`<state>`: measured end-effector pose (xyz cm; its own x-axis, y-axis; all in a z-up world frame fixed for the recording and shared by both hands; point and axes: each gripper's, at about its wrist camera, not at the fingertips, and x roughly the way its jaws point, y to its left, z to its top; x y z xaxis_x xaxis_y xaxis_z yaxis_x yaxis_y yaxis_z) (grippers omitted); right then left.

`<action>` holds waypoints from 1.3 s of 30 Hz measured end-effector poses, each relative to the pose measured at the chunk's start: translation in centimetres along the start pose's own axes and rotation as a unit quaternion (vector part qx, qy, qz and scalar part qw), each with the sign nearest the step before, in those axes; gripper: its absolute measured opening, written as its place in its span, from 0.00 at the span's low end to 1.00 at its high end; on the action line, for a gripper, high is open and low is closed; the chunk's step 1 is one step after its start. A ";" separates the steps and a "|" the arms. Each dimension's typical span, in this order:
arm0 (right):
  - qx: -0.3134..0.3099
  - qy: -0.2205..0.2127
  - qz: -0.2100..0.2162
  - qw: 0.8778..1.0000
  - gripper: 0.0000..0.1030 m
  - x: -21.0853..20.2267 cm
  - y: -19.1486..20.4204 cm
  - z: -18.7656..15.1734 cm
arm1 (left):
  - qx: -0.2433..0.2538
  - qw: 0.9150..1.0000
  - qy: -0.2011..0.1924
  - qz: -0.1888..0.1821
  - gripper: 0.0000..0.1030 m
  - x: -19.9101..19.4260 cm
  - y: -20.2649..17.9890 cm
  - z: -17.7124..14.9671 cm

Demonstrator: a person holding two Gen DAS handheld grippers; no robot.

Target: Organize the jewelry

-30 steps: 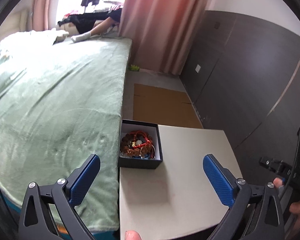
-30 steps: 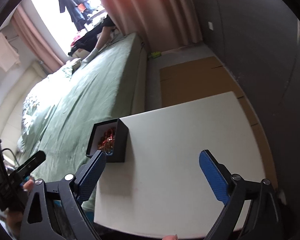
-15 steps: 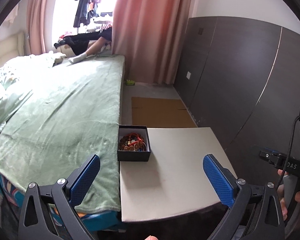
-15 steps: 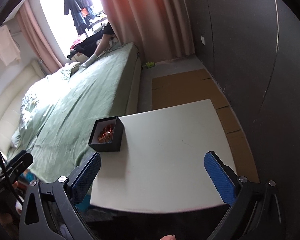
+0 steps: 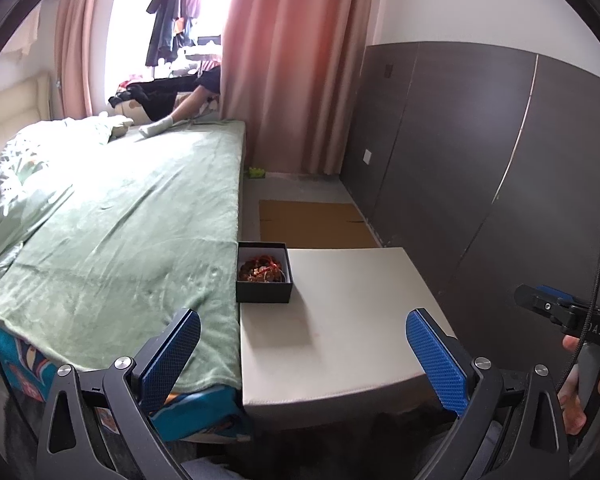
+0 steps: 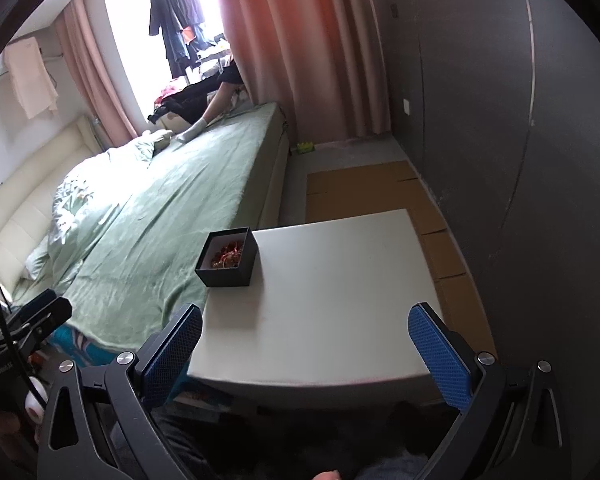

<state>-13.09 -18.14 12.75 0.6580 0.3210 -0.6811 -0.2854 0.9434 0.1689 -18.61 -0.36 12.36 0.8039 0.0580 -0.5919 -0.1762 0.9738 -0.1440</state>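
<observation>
Left gripper (image 5: 300, 344), right gripper (image 6: 304, 340) spread wide, empty; jewelry box (image 5: 263, 272) ahead, well apart.

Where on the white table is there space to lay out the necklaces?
Nearly all of the white rectangular table is bare: everything right of and nearer than the small black open box of red and gold jewelry. Only that far left corner, beside the green blanket, is crowded.

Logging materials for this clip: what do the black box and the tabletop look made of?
Black box: likely matte cardboard, given its thin rigid walls, crisp corners and white lining. Tabletop: smooth off-white board, maybe laminate or painted wood; faint sheen, no grain visible.
</observation>
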 end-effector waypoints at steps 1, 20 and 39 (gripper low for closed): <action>-0.001 -0.003 0.000 1.000 1.00 -0.4 0.0 -0.1 | 0.002 1.000 -0.002 0.002 0.99 -0.4 0.0 -0.1; -0.015 -0.019 0.000 1.000 1.00 -4.9 0.8 -2.9 | 0.005 0.999 -0.030 0.010 0.99 -4.7 -0.9 -1.5; -0.011 -0.014 0.000 1.000 1.00 -5.0 1.2 -3.1 | 0.009 0.999 -0.035 0.007 0.99 -5.2 -1.1 -1.2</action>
<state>-18.91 -18.83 14.16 0.6766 0.3233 -0.6616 -0.3009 0.9414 0.1523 -23.33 -2.03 14.65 0.8399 0.0859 -0.5360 -0.1775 0.9766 -0.1217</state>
